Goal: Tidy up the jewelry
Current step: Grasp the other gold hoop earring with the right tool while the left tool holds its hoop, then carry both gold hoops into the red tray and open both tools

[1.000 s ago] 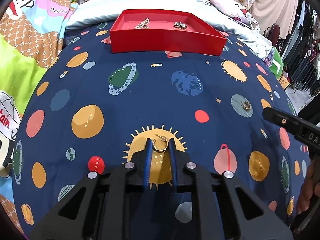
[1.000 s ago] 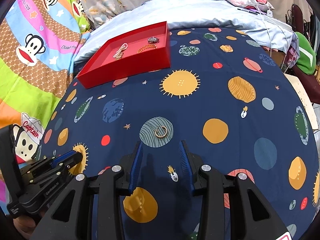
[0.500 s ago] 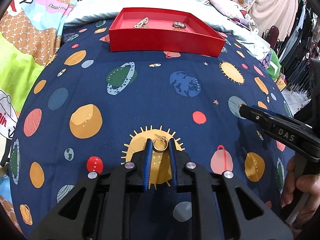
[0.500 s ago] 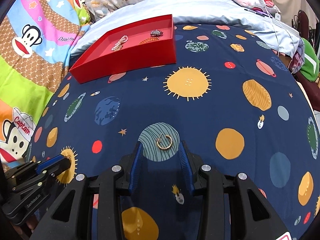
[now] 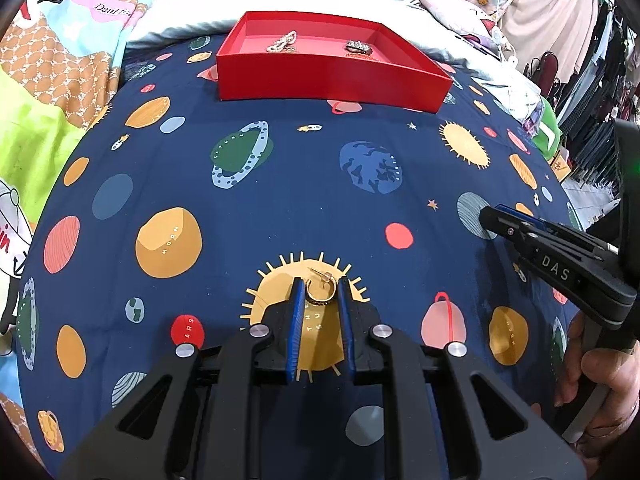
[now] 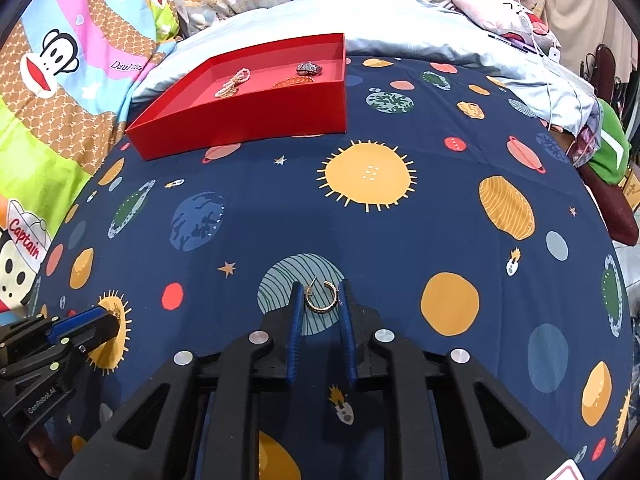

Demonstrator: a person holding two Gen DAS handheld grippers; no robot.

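In the left wrist view a gold hoop earring point(image 5: 320, 290) lies on a yellow sun print, between the fingertips of my left gripper point(image 5: 320, 286), whose jaws are closed on it. In the right wrist view a second gold hoop earring point(image 6: 321, 297) lies on a striped teal planet between the fingertips of my right gripper point(image 6: 320, 289); the jaws stand close on both sides of it with small gaps. The red tray point(image 5: 332, 80) at the back, also in the right wrist view point(image 6: 256, 120), holds a pearl piece point(image 6: 233, 82), a dark jewelled piece point(image 6: 309, 68) and an orange chain.
The navy planet-print bedspread point(image 6: 400, 240) covers the bed. A cartoon monkey blanket point(image 6: 60, 80) lies at the left and a pale blue pillow point(image 6: 400, 28) behind the tray. Clothes hang at the far right. Each gripper shows in the other's view point(image 5: 560, 264) point(image 6: 60, 344).
My right gripper has moved forward until its fingers straddle the second earring, and its jaws have narrowed. My left gripper has stayed on the first earring.
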